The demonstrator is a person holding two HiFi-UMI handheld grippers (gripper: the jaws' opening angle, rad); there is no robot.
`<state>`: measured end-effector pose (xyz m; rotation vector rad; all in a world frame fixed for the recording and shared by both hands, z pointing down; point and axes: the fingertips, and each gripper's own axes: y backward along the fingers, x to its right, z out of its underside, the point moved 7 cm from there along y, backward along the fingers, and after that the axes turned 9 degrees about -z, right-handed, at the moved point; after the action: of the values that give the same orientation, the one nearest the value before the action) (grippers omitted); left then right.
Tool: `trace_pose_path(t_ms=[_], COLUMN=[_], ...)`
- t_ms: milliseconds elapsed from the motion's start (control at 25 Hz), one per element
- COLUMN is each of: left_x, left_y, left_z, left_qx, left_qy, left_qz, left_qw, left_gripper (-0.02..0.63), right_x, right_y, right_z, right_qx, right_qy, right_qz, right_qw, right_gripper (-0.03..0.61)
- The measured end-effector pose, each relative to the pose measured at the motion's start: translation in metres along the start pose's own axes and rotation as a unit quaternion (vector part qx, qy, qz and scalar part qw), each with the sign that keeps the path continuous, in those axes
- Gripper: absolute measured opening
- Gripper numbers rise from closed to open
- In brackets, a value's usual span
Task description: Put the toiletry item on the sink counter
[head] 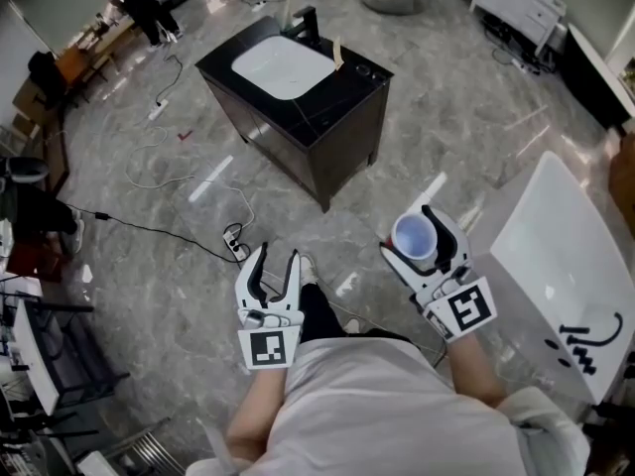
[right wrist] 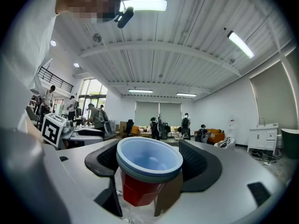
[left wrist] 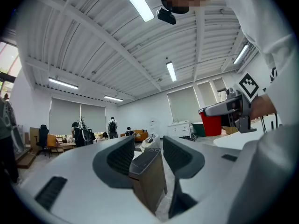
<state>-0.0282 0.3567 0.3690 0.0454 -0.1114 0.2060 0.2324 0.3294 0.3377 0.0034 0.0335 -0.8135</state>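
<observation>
light: bright, ceiling strip lamps (right wrist: 145,5) | glare: floor (head: 179,296) sheen | dist: fisheye, dark vignette corners | focus: sharp

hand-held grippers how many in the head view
2. The left hand-held gripper is at lower centre, open and empty; the right hand-held gripper beside it holds a cup.

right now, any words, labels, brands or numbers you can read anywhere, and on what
No words or numbers can be read anywhere.
The left gripper carries a black-and-white square code, no letters.
The right gripper carries another of the same kind.
The cup shows no print.
</observation>
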Motion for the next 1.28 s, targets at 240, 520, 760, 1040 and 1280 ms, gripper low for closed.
trace_pose_path(t_ms=[240, 520, 760, 1040, 1280], left_x=[-0.007, -0.031, -0.066, -0.107, -0.135], left_y=[-0.020, -0.064, -0.120, -0.192, -0.240], left_z=[0.011, 0.019, 0.029, 0.031, 0.040], left_qx=[0.001, 0.005, 0.005, -0.008, -0.011], left_qy=[0.009, 0.010, 0.019, 0.020, 0.033], left_qz=[0.004, 0.009, 0.018, 0.046, 0.066], left_qw=[1.0000, 0.9999, 0.9996, 0.9987, 0.9972], left_gripper=[0.184, 0.184, 0.184, 0.184, 0.153], right_x=[0.010, 0.030, 0.056, 0.088, 0.103], right_y=[-0.014, -0.055, -0.099, -0.168, -0.213], right_z=[0.002, 0.002, -0.007, -0.026, -0.029], right_qx=[-0.001, -0.006, -0.002, -0.008, -0.028], right_qy=[0.006, 0.013, 0.009, 0.030, 0.027], right_qz=[0.006, 0.010, 0.032, 0.039, 0.048], right_qw=[1.000, 1.000, 0.999, 0.999, 0.998], right_gripper=[0.367, 0.367, 0.367, 0.367, 0.367])
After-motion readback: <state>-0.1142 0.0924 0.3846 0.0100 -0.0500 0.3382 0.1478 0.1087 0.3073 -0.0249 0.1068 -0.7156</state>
